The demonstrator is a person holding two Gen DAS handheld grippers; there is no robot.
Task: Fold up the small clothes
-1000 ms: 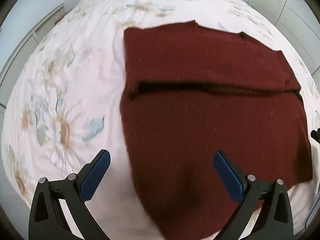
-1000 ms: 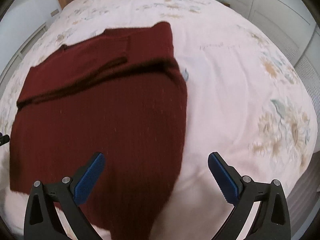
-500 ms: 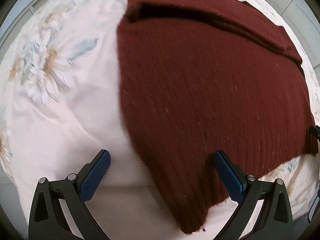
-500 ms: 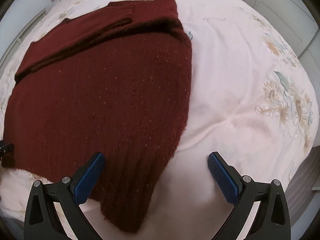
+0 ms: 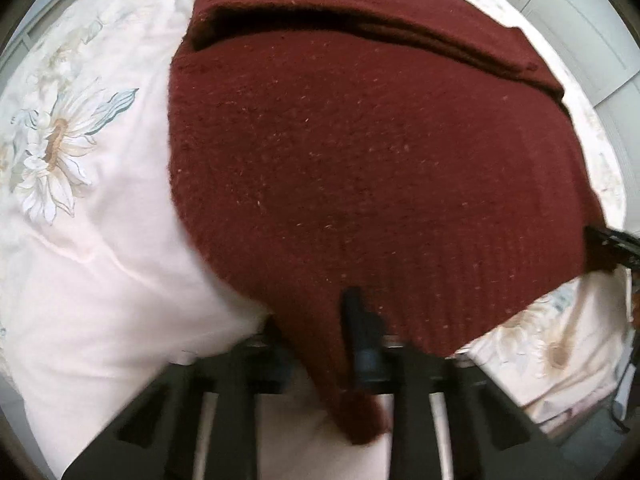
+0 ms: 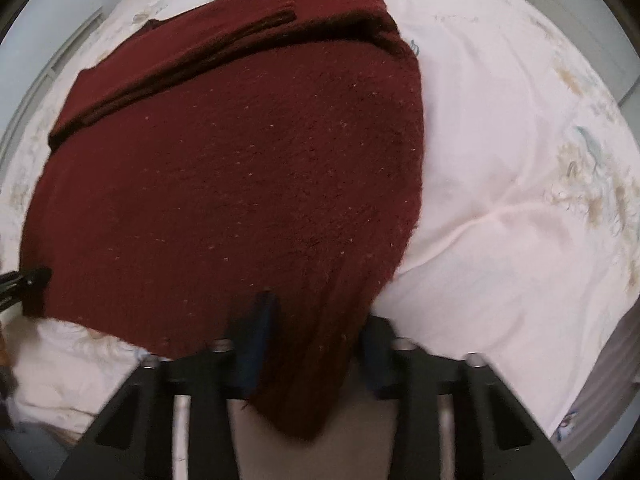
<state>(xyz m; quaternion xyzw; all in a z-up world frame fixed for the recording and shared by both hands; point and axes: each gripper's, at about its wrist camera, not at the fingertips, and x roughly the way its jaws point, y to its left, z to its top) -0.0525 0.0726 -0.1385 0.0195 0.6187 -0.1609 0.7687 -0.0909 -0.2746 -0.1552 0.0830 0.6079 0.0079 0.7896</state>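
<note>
A dark red knitted sweater (image 5: 360,152) lies flat on the bed, its sleeves folded across the far part; it also shows in the right wrist view (image 6: 224,168). My left gripper (image 5: 320,332) is shut on the sweater's near left hem corner, with cloth hanging between the fingers. My right gripper (image 6: 316,328) is shut on the near right hem corner. Each gripper's tip shows at the other view's edge, the right gripper (image 5: 612,240) in the left wrist view and the left gripper (image 6: 24,280) in the right wrist view.
The bed (image 5: 100,260) is covered by a pale pink sheet with daisy prints (image 5: 52,148). Its near edge runs just under both grippers. White cupboard doors (image 5: 592,32) stand beyond the bed at the right.
Both grippers dropped to the sweater's near hem corners and closed from wide open onto the cloth. The sweater now fills more of each view.
</note>
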